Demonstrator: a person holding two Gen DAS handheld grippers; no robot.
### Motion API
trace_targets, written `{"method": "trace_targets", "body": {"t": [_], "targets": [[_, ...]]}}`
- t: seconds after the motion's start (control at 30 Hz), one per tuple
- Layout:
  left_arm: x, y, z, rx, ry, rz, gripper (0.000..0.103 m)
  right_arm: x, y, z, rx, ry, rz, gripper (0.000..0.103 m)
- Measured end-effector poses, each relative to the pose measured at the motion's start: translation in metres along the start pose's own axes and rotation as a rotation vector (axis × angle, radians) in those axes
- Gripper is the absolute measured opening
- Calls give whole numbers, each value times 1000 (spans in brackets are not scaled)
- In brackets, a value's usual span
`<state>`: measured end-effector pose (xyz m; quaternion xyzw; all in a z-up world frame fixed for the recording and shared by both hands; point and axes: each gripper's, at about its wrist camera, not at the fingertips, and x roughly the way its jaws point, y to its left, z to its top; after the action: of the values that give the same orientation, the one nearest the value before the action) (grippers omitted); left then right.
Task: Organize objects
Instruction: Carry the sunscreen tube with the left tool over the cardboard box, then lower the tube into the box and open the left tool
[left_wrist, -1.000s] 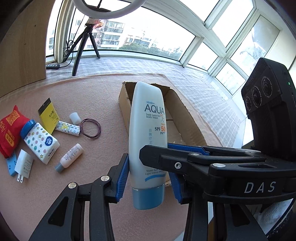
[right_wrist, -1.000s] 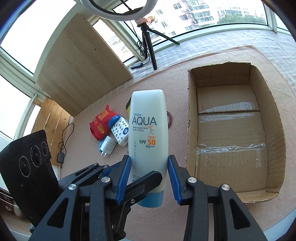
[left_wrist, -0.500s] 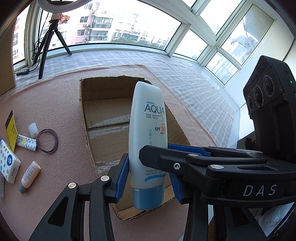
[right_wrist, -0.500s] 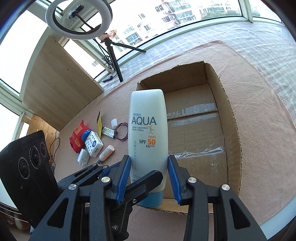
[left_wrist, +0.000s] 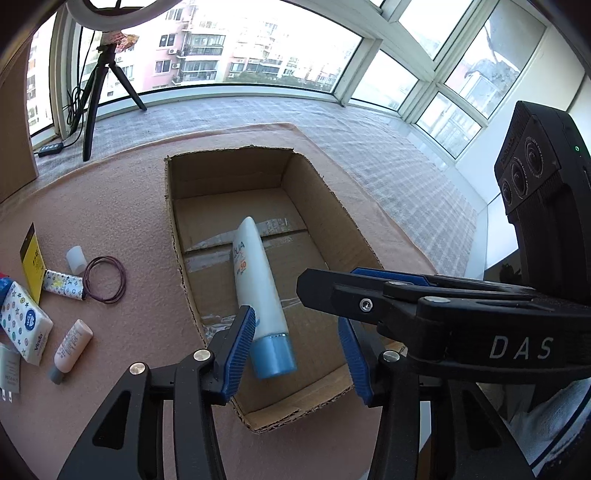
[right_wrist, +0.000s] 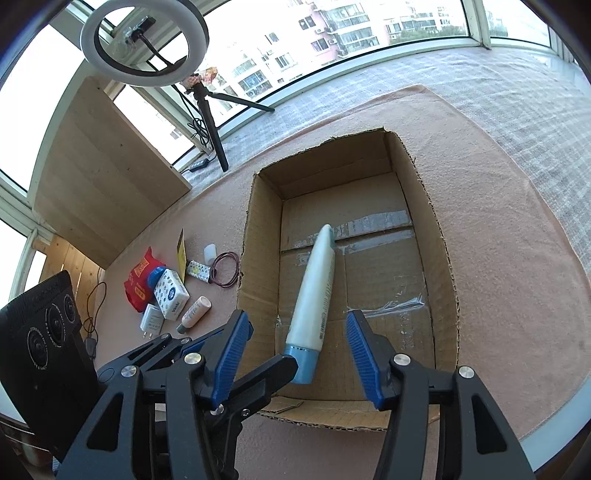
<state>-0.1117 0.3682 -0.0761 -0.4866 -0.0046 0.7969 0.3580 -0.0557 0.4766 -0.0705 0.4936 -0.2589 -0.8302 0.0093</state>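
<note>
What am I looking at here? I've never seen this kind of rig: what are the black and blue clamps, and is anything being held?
A person holds two hand-held grippers, each carrying a fisheye camera looking along its blue-padded fingers. One picture comes from the left gripper, the other from the right gripper. Both are open and hold nothing. The sunscreen tube lies inside the cardboard box, blue cap nearest the grippers. Outside the box, on the pink mat, lie a tissue pack, a small tube and a hair tie.
</note>
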Motion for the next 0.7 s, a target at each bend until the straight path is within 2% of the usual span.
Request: {"method": "trace_targets", "body": {"t": [0.23,0.33,0.5,0.7], "targets": [[-35,25,-25,-34,-16,24,51,-6,18,-4,-18,-33,6,52],[-55,45,-44,-52,-20,57,51,-7,35,-7,-47,-39,22,52],[-95,97,-80,-146,-32,130,51,-1,76,-14,-131,-35,54,52],[-142,159,-119,-251,-46,217,51,32,128,-20,-202,38,94,51]]}}
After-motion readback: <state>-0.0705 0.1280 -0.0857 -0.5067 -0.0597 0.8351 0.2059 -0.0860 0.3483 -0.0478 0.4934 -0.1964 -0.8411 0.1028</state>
